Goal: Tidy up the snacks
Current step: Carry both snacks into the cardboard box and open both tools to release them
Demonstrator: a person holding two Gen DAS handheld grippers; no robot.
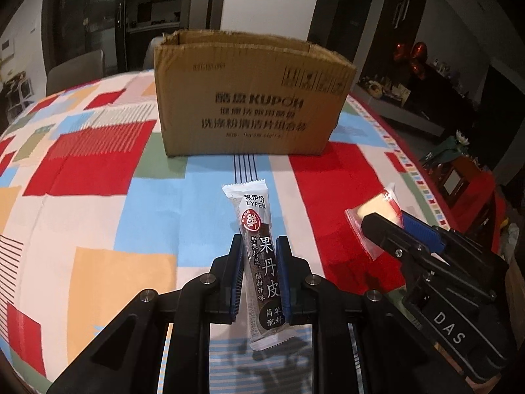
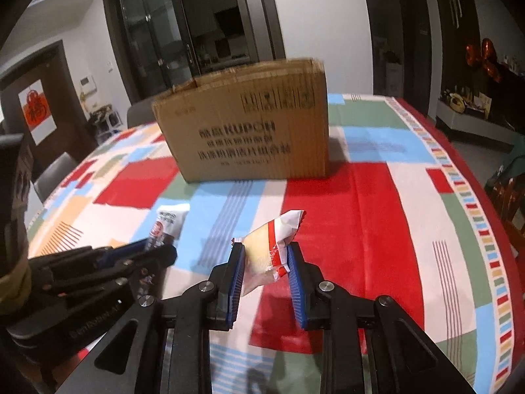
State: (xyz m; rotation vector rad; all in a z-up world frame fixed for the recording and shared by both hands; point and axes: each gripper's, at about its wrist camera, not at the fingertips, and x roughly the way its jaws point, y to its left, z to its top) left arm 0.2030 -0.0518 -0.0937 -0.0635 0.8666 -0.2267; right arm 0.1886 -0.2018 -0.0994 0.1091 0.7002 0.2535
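Note:
My left gripper (image 1: 259, 246) is shut on a long dark fruit-leather snack bar (image 1: 259, 262) with a white top end, held above the tablecloth. My right gripper (image 2: 266, 248) is shut on a small yellow cake in a clear red-and-white wrapper (image 2: 267, 246). The right gripper with its cake (image 1: 377, 211) shows at the right of the left wrist view. The left gripper with the bar's white end (image 2: 169, 221) shows at the left of the right wrist view. An open cardboard box (image 1: 249, 95) stands on the table beyond both grippers; it also shows in the right wrist view (image 2: 249, 131). Its inside is hidden.
The table wears a patchwork cloth of red, blue, green and cream (image 1: 98, 170). Its right edge (image 2: 475, 203) drops to a dark room with a low cabinet (image 2: 472, 115). Grey chairs (image 2: 55, 177) stand at the far left side.

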